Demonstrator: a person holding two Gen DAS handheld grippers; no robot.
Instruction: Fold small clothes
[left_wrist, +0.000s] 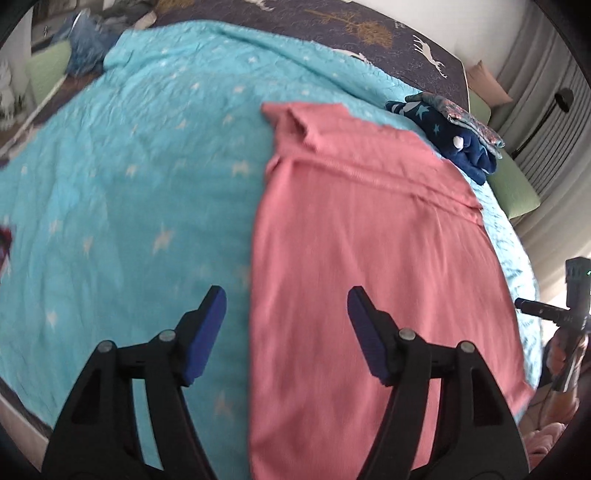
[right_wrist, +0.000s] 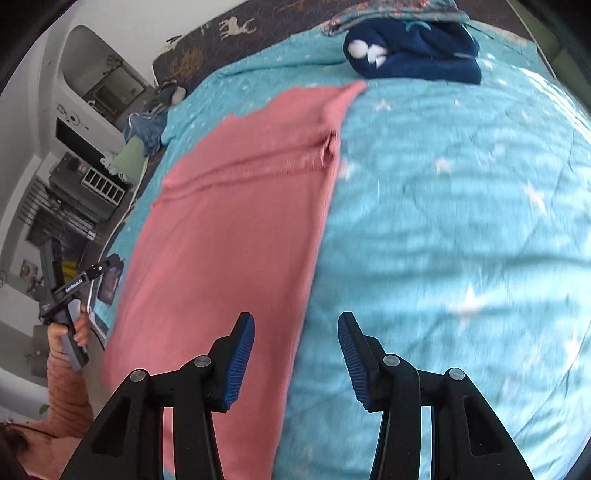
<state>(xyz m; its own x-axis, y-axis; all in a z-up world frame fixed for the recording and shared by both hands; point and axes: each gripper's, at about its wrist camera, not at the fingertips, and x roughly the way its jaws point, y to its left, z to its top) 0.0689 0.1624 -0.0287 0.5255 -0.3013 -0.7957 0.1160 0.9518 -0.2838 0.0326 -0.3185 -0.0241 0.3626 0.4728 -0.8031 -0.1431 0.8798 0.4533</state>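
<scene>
A: Nearest to us, the left tool (left_wrist: 286, 308) has its blue pads apart with nothing gripped; it hangs over the left long edge of the flat pink knit garment (left_wrist: 369, 258), one pad over the cloth, the other over the turquoise star-print quilt (left_wrist: 129, 184) on the bed.

B: The right tool (right_wrist: 295, 332) is released too, empty, straddling the garment's right long edge in its own view. So we hold nothing on either side.

A: We judge that we're between folds. The garment lies as a long strip running away from both tools, with a ridge across it farther out, which looks like a tucked sleeve or seam.

B: Next, we think, each tool needs to come down on a near corner, pinch the hem, and carry it away from us toward the far end to halve the strip.

A: Both frames are blurred, so we can't tell how neat the near hem is.

B: Beyond the garment's far end, off to the right, sits the folded pile of dark blue fleece clothes (left_wrist: 461, 140). It's likely where this piece goes.
</scene>
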